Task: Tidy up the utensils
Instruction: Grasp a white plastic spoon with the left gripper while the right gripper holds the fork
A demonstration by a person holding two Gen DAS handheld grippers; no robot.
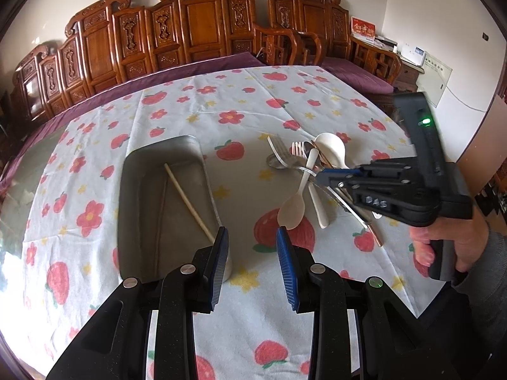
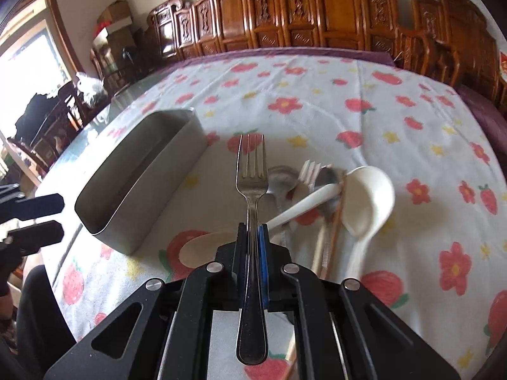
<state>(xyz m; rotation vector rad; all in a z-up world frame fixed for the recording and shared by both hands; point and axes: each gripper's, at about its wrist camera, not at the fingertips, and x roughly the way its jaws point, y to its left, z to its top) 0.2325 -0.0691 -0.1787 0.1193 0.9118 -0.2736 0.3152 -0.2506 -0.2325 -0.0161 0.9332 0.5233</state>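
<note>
The right gripper (image 2: 252, 231) clamps a metal fork (image 2: 252, 171) by its handle, tines pointing to 12 o'clock, clear of the tablecloth (image 2: 348, 120). The left gripper (image 1: 252, 237) stands part open, jaws holding nothing. A gray tray (image 1: 149, 190) lies at 10 o'clock of the left gripper, a wooden chopstick (image 1: 187, 199) resting inside it. The remaining utensil pile (image 1: 310, 171), including a white ladle (image 2: 370, 199), lies at 1 o'clock.
</note>
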